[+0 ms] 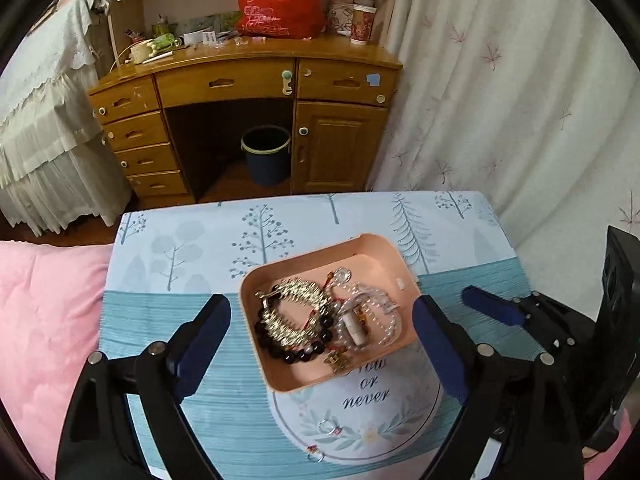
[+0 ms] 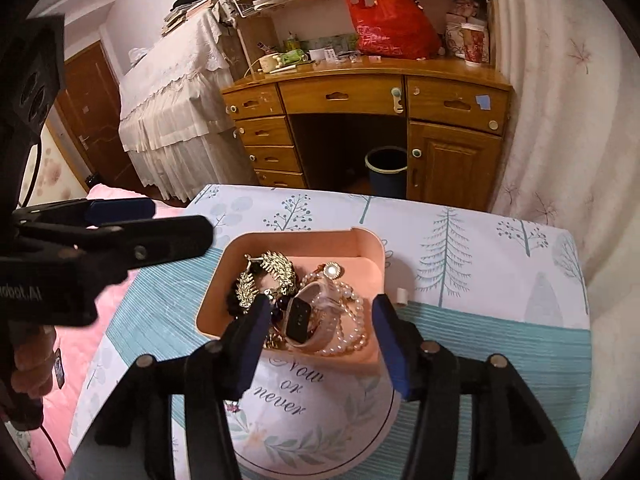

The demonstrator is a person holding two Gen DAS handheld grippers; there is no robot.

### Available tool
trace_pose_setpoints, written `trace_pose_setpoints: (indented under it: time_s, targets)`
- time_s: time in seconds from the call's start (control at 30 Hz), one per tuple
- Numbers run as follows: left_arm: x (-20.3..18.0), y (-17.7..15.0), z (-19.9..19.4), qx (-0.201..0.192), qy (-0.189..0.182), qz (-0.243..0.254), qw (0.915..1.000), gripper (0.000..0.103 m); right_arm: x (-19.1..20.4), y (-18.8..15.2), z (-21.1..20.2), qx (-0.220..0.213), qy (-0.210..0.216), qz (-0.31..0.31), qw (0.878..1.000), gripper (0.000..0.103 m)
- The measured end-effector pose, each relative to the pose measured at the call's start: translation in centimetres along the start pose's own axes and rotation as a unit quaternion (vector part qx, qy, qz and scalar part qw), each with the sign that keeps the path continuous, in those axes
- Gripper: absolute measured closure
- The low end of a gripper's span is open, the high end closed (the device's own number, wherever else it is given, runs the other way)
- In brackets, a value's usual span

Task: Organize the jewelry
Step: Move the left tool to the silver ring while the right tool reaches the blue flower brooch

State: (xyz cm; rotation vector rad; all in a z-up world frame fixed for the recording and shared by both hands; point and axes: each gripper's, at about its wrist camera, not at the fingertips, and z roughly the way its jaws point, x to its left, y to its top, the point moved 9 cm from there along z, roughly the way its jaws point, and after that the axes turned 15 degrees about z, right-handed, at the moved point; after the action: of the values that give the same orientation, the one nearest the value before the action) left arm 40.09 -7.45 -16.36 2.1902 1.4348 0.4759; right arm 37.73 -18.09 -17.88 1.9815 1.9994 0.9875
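tray: pink tray [image 1: 394,258] on the round "Now or never" box lid [image 1: 366,420], mid table (tilted in left view)
contents: gold chain bracelet [image 1: 294,312], dark bead bracelet [image 1: 298,350], pearl strand [image 2: 352,320], smartwatch [image 2: 299,322], heaped and touching
left gripper [image 1: 322,330]: jaws wide apart, holding nothing, flanking tray
right gripper [image 2: 320,334]: jaws wide apart, holding nothing, over tray's near edge
table: tree-print cloth [image 2: 460,248]
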Motion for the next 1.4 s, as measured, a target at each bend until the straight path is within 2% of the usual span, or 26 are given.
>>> trace_pose_setpoints:
  time_s: [0.23, 0.33, 0.5, 0.77, 0.93, 1.07, 1.17, 1.3, 1.4]
  targets:
    - [1.3, -3.2, -1.6, 0.017, -0.008, -0.004, 0.9998, 0.012, -0.1, -2.8, -2.3, -0.001, -0.025, 0.028, 0.999, 0.047]
    - [1.8, -5.0, -2.6, 0.024, -0.007, 0.01, 0.9996, 0.012, 0.1, -4.7, -3.7, -0.008, -0.038, 0.045, 0.998, 0.04]
    - [1.9, -7.7, -3.7, 0.04, -0.026, 0.031, 0.9984, 0.012, 0.3, -9.0, -6.2, -0.018, -0.072, 0.075, 0.994, 0.039]
    - [1.0, -12.5, -3.5, 0.077, -0.054, 0.057, 0.9939, 0.012, 2.4, -18.0, -9.2, -0.024, -0.12, 0.113, 0.986, 0.039]
    - [-0.5, -15.1, -2.5, 0.085, -0.078, 0.094, 0.9889, 0.012, 3.8, -23.1, -9.3, -0.019, -0.119, 0.17, 0.978, 0.039]
    - [-2.2, -16.8, -1.2, 0.086, -0.108, 0.11, 0.9843, 0.012, 5.8, -25.9, -8.5, -0.023, -0.127, 0.164, 0.978, 0.039]
    - [-3.2, -17.6, -0.1, 0.087, -0.114, 0.124, 0.9819, 0.014, 7.1, -27.0, -7.8, -0.02, -0.127, 0.146, 0.981, 0.039]
    - [-4.5, -18.1, 2.3, 0.089, -0.11, 0.145, 0.9794, 0.034, 8.2, -28.2, -6.8, -0.02, -0.137, 0.126, 0.982, 0.04]
    - [-5.0, -18.1, 3.6, 0.086, -0.114, 0.142, 0.9795, 0.038, 8.5, -28.6, -6.4, -0.036, -0.164, 0.103, 0.98, 0.043]
